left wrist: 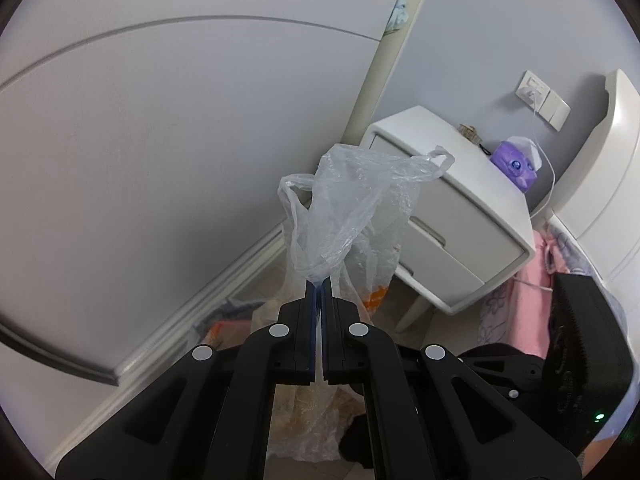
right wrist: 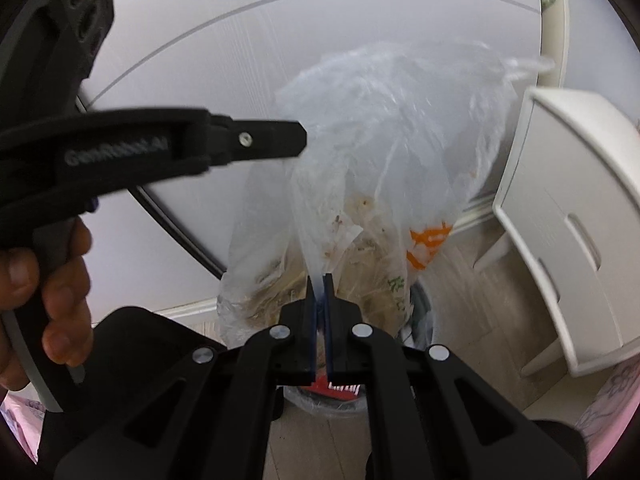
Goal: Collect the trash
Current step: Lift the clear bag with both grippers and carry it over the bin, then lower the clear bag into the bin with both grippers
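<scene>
The thin, clear, crinkled plastic trash bag (left wrist: 352, 208) hangs in the air between the two grippers, in front of a pale grey wardrobe door (left wrist: 160, 140) and just beside a white two-drawer bedside cabinet (left wrist: 452, 216). Its film is see-through and creased, with orange printing (right wrist: 428, 246) low on one side and green characters further down. Two loop handles stand free at the top in the left wrist view. The lower part bulges with brownish, crumpled waste, and specks of dirt cling to the inside of the film.

The left gripper (left wrist: 319, 286) has its jaws clenched on a gathered pinch of the bag's upper film, the blue pads pressed together with plastic bunched between them. The right gripper (right wrist: 319, 286) likewise has its jaws clamped on a fold of the bag lower down, with only a sliver of gap filled by plastic. In the right wrist view a hand (right wrist: 52, 280) grips the left gripper's handle.

Below the bag, on the light wooden floor (right wrist: 472, 280), stands a round bin (right wrist: 424, 312) lined with plastic; something red with white lettering (right wrist: 340, 388) lies in it. The bag's bottom hangs at the bin's mouth; whether it touches the rim cannot be told.
</scene>
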Available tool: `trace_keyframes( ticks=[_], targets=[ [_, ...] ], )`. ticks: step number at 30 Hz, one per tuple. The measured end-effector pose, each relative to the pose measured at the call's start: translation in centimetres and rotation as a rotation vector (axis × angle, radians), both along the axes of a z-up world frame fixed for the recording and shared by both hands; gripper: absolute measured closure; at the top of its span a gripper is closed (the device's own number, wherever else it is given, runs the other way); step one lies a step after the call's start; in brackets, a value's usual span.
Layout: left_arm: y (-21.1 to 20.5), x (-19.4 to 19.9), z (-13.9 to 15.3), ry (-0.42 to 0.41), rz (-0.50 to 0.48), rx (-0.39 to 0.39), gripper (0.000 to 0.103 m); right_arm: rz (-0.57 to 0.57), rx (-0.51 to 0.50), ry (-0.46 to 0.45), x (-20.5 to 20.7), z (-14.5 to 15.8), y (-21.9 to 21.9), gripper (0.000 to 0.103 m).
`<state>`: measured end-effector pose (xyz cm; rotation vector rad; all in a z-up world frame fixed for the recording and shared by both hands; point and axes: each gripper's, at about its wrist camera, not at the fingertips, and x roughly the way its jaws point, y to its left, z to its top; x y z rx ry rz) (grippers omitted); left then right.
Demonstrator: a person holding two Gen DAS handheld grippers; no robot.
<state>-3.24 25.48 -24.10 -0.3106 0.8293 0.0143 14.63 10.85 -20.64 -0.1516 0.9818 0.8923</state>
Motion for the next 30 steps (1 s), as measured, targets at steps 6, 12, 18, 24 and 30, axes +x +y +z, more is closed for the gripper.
trace_keyframes(
  ticks=[6, 12, 18, 24, 30],
  targets=[
    [0.5, -1.1, -2.3, 0.023, 0.015, -0.025, 0.102, 0.016, -0.041, 0.030, 1.4, -1.7, 1.0, 0.098],
    [0.9, -1.6, -4.4, 0.052, 0.030, -0.043, 0.102, 0.028, -0.071, 0.059, 1.9, -2.4, 2.6, 0.098],
    [0.5, -2.2, -6.7, 0.091, 0.027, -0.022, 0.102, 0.056, -0.129, 0.091, 2.9, -3.7, 3.7, 0.098],
    [0.9, -2.9, -9.5, 0.134, 0.047, -0.061, 0.102, 0.056, -0.183, 0.141, 4.2, -5.0, 4.4, 0.098],
    [1.7, -3.4, -11.9, 0.167, 0.091, -0.126, 0.102, 0.048, -0.232, 0.177, 5.4, -6.3, 5.1, 0.098]
  ],
)
